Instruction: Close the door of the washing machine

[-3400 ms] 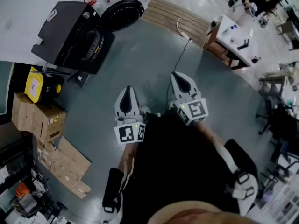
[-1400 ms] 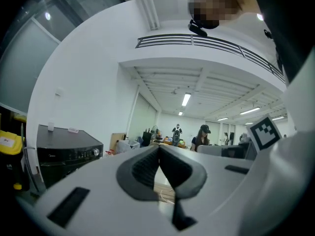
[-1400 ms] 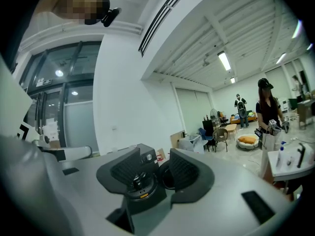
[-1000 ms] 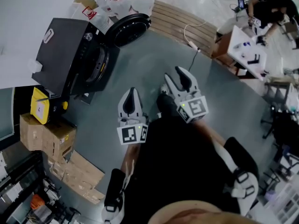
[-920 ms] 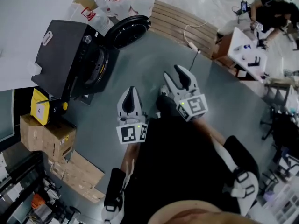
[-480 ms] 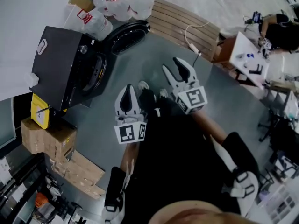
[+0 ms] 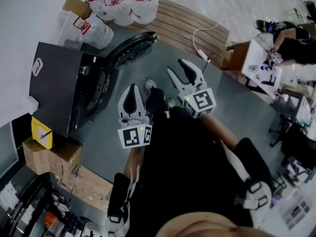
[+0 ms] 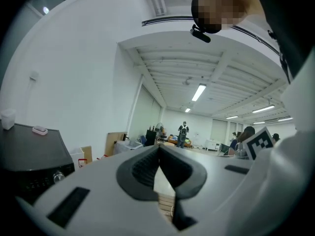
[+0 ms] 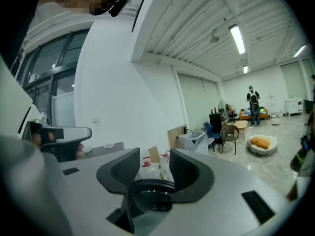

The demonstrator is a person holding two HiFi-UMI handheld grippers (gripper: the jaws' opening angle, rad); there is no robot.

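- Washing machine (image 7: pixel 58 89) is seen at the left of the head view on the grey floor (image 7: pixel 232 107); its round door (image 7: pixel 129 51) is swung open, off the front corner.
- Left gripper (image 7: pixel 132 94) is held beside the machine's front, well short of the door; jaws are pressed together at the tips, nothing between them.
- Right gripper (image 7: pixel 177 71) is pointed toward the door but kept apart from it; jaws are spread, and the door (image 9: pixel 150 193) is framed in the gap, not touched.
- Plastic jugs (image 7: pixel 121 4) are stacked behind the door, next to a slatted wooden bench (image 7: pixel 190 21).
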